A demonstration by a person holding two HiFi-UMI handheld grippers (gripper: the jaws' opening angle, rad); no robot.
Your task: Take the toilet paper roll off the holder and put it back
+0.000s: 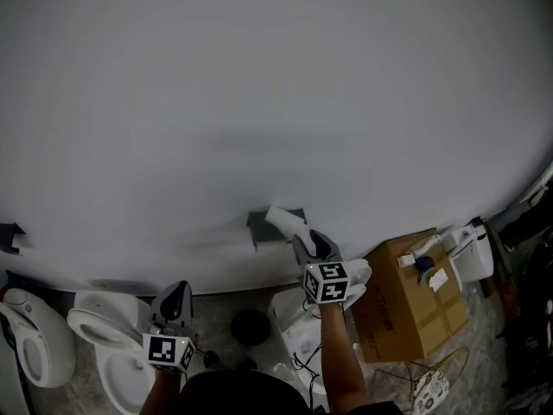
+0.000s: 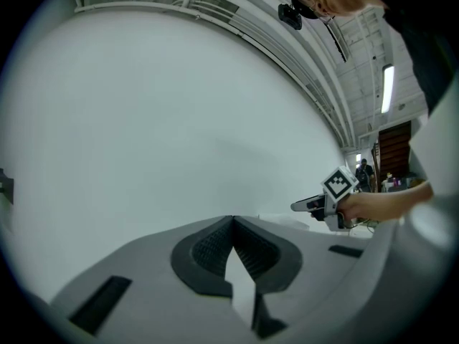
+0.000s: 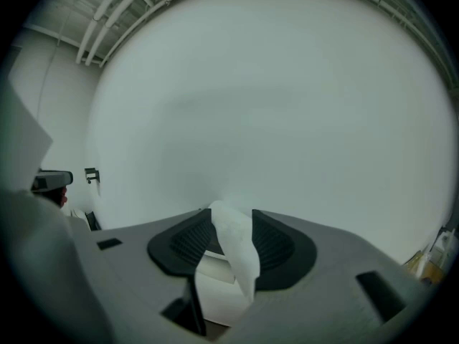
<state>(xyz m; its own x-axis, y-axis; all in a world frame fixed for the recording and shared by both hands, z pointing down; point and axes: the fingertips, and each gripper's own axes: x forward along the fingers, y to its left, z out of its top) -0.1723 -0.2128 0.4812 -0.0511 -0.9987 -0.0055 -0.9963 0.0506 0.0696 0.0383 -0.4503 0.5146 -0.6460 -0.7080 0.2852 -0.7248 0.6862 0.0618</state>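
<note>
White wall fills most of the head view. Fixed to it, just ahead of the right claw, is a dark grey angular holder. The white toilet paper roll lies tilted at the right claw's tips, in front of the holder; whether it rests on the holder cannot be told. The left claw is lower and well to the left of the right claw, apart from the roll.

Left gripper view: the left claw's jaws meet at their tips with nothing between them. The right claw, carried by a hand, appears off to its right.

Right gripper view: the right claw's ribbed pads are closed on a soft white fold of the roll's paper, which stands up between them.
</note>
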